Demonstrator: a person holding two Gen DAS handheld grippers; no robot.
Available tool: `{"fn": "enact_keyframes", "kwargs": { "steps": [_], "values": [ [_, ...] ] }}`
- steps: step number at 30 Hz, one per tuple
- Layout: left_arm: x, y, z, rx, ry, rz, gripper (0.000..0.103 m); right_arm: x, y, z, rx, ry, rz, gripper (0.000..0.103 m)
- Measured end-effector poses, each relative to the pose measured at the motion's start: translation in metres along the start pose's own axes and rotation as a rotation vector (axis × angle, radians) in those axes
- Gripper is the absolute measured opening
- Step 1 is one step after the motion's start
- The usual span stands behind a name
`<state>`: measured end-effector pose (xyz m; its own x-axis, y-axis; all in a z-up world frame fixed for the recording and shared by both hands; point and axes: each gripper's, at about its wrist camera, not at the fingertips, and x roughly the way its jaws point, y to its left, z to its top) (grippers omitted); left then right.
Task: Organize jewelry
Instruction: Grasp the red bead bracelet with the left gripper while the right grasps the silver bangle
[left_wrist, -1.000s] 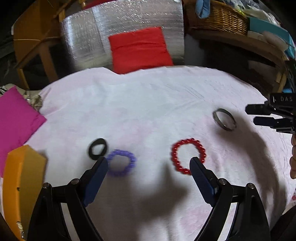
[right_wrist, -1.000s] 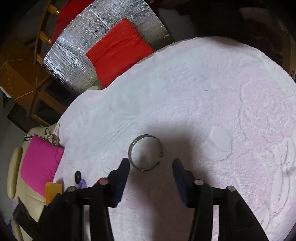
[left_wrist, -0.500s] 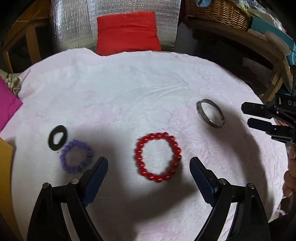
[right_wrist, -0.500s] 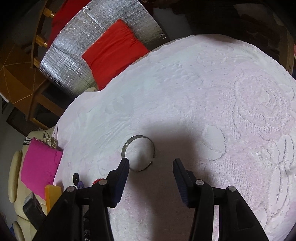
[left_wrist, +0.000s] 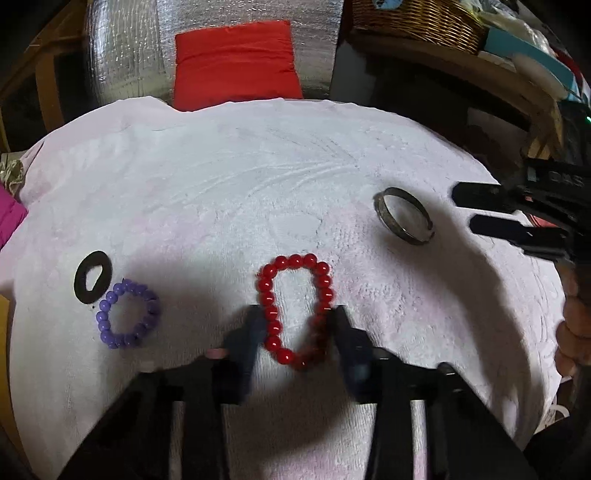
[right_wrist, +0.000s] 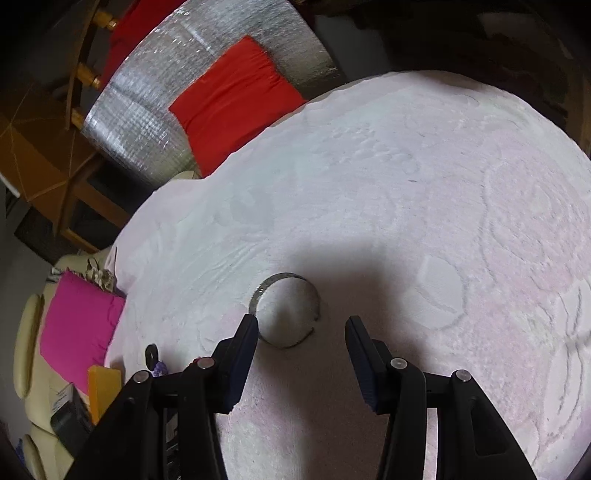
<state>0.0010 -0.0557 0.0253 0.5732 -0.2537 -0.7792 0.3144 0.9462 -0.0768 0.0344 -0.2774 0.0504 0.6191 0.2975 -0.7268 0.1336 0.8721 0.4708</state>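
A red bead bracelet (left_wrist: 271, 314) lies on the white-pink cloth (left_wrist: 258, 184), squeezed into a long oval. My left gripper (left_wrist: 297, 317) is closing, its pads pressing on both sides of the bracelet's near half. To the left lie a purple bead bracelet (left_wrist: 104, 334) and a flat black ring (left_wrist: 82, 280), touching each other. At the right rests a silver open bangle (left_wrist: 384, 216). My right gripper (right_wrist: 303, 325) hovers open just short of the bangle (right_wrist: 282, 276), its left fingertip over the rim. It also shows from the side as the right gripper (left_wrist: 464, 207).
Beyond the cloth's far edge lean a red cushion (left_wrist: 236, 62) and a silver foil panel (left_wrist: 125, 55). A wicker basket (left_wrist: 417, 22) stands on a shelf at the back right. A magenta cushion (right_wrist: 77, 325) and an orange box (right_wrist: 101, 387) are at the left.
The left gripper came forward over the red bracelet, then its jaws drew in from wide apart and squeezed the round bracelet into an oval. The right gripper barely shifted.
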Motion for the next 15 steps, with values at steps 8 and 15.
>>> {"fn": "enact_keyframes", "kwargs": {
  "steps": [8,15],
  "values": [
    [-0.015,0.016,-0.004,-0.030,-0.008,-0.050,0.012,0.037,0.033,-0.001,-0.184,0.018,-0.100,0.066],
    [-0.024,0.031,-0.006,-0.047,-0.011,-0.069,0.011,0.060,0.042,-0.009,-0.312,-0.011,-0.249,0.071]
  ]
}}
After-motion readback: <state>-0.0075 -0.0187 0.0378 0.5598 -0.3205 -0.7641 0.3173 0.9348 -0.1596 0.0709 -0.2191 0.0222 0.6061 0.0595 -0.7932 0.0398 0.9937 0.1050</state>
